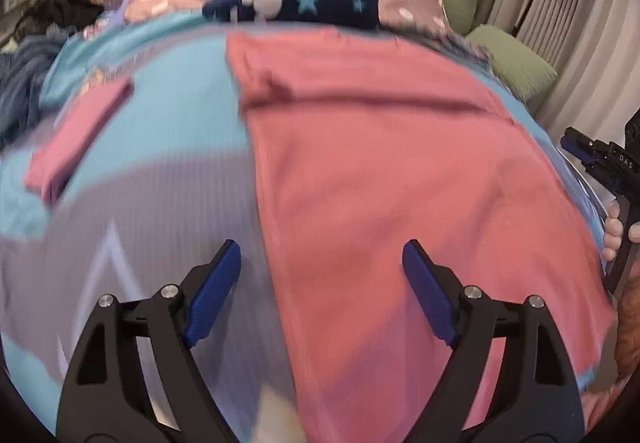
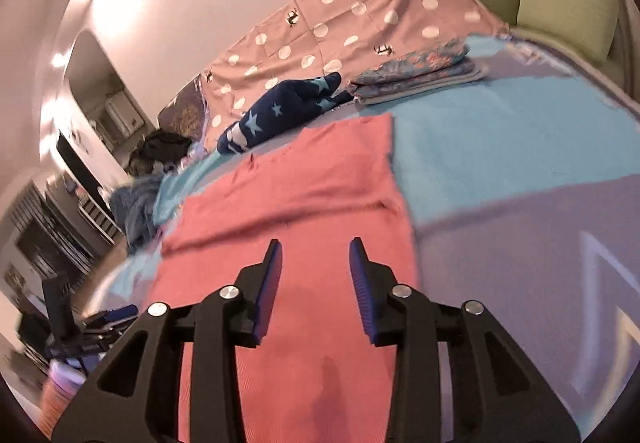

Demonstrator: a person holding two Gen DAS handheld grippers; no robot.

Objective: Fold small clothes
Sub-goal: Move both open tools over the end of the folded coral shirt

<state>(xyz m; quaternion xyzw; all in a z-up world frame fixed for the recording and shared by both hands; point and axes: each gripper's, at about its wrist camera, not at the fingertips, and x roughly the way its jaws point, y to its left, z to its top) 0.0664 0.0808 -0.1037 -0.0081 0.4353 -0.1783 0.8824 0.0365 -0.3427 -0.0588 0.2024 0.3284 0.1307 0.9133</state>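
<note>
A pink garment [image 1: 400, 171] lies spread flat on the blue and grey bedspread [image 1: 168, 147], a navy star-print piece [image 1: 312, 5] beyond it at the far end. The left gripper [image 1: 322, 263] hovers over the garment's left edge, jaws wide apart and empty (both views are blurred). The right gripper [image 2: 316, 263] hangs above the near part of the pink cloth, jaws partly apart, nothing between them.

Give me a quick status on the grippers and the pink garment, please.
Left gripper open, empty. Right gripper open, empty. Pink garment flat on bed, partly folded. Nothing blocking.
</note>
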